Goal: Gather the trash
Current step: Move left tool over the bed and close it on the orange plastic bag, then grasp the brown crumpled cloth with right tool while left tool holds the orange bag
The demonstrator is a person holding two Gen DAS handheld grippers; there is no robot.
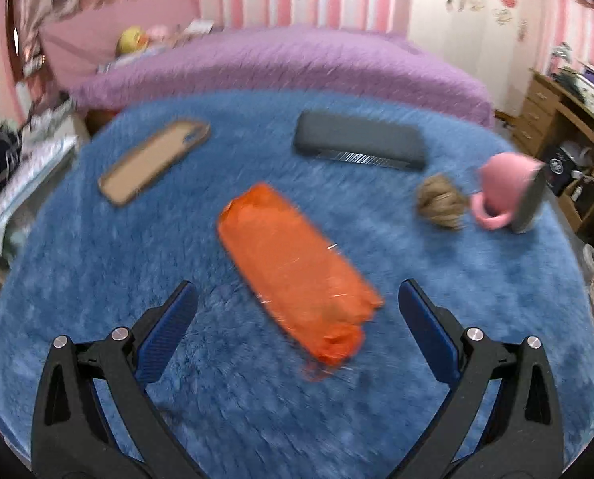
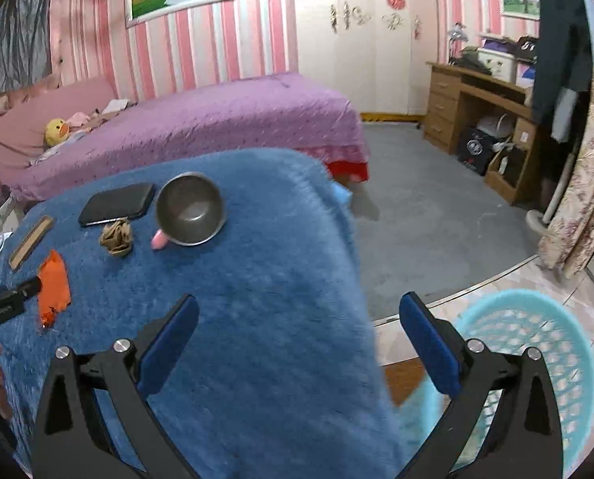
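Left gripper (image 1: 297, 331), jaws spread and empty, hovers over a crumpled orange plastic wrapper (image 1: 293, 271) lying flat on the blue fuzzy table (image 1: 97, 279), ready to descend and pinch it, while the right gripper (image 2: 298, 339), also wide and empty, hangs near the turquoise mesh basket (image 2: 536, 339).

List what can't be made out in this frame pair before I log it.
- Basket contents: right wrist view, lower part hidden by the right gripper and the blue cover.
- Orange wrapper print: left wrist view, motion blur; small and partly covered by the left gripper in the right wrist view.
- Brown crumpled wad material: blurred, too small.
- Pink cup interior: turned away in left wrist view.
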